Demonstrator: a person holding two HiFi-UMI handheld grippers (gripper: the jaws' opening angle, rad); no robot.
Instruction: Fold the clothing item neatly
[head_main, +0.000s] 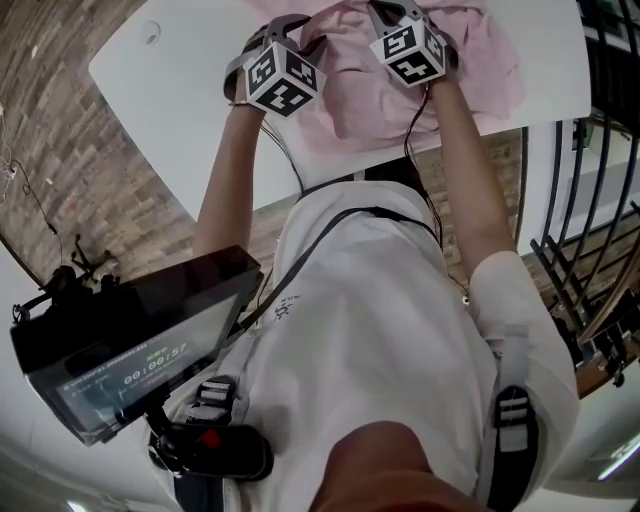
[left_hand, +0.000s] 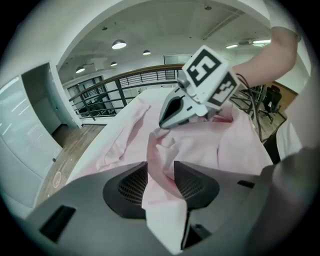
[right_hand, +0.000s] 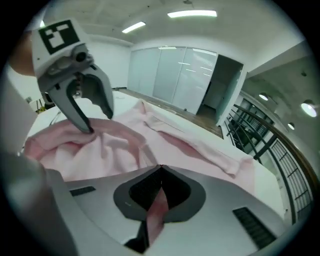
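A pink shirt (head_main: 365, 95) lies crumpled on the white table (head_main: 165, 95), with one sleeve stretched out (right_hand: 200, 145). My left gripper (left_hand: 161, 172) is closed on a thick fold of the shirt (left_hand: 165, 150), which fills the gap between its pads. My right gripper (right_hand: 161, 176) is shut on a thin pinch of the same cloth (right_hand: 159, 210). The two grippers sit close together over the bunched part. In the left gripper view the right gripper (left_hand: 162, 121) has its tips down on the cloth. In the right gripper view the left gripper (right_hand: 92, 125) stands at the left.
The table's near edge (head_main: 300, 185) runs just in front of my body. A dark metal railing (head_main: 590, 240) stands to the right and a brick-patterned floor (head_main: 60, 130) lies to the left. A screen device (head_main: 130, 350) hangs at my chest.
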